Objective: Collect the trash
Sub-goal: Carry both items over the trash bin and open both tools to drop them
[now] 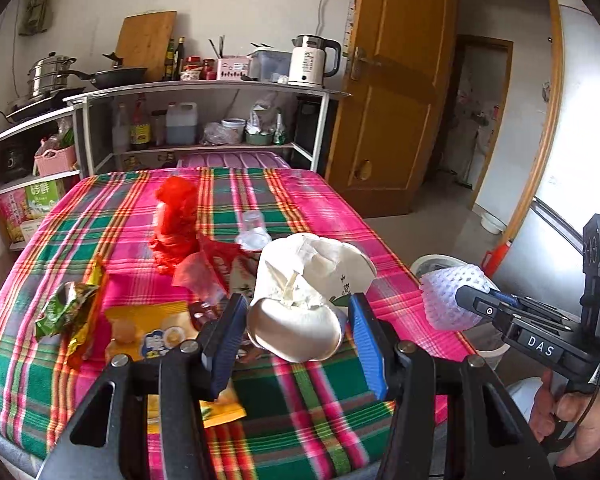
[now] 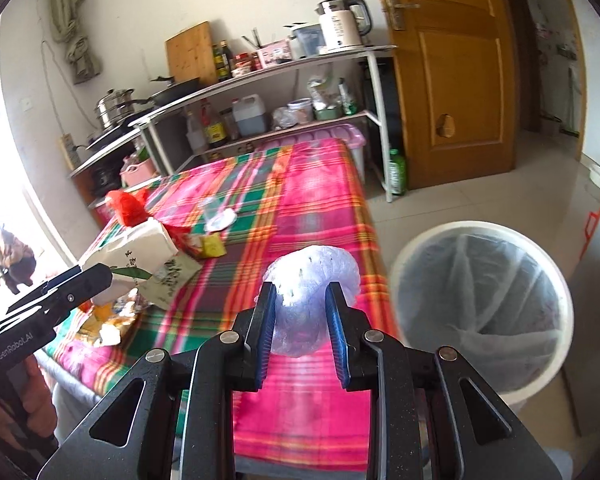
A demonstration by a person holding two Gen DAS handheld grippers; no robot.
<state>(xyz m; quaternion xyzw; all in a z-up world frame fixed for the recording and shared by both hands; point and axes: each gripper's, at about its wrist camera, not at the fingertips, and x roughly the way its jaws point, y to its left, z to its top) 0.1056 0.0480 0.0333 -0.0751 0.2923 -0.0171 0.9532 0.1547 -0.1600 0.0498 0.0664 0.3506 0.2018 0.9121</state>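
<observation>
My left gripper [image 1: 298,312] is shut on a crushed white paper cup [image 1: 300,292] and holds it above the plaid tablecloth [image 1: 300,400]. The cup also shows in the right wrist view [image 2: 140,256]. My right gripper [image 2: 300,300] is shut on a white foam fruit net [image 2: 312,304], seen from the left wrist too [image 1: 452,300], near the table's right edge. A white trash bin [image 2: 480,304] lined with a clear bag stands on the floor just right of it. On the table lie a red plastic bag [image 1: 176,216], a clear plastic cup [image 1: 254,232], a green-gold wrapper [image 1: 72,312] and a yellow wrapper [image 1: 160,332].
A metal kitchen shelf [image 1: 204,88] with pots, bottles and a kettle [image 1: 310,62] stands behind the table. A wooden door [image 1: 388,92] is open at the right. A green bottle [image 2: 397,172] stands on the tiled floor by the shelf leg.
</observation>
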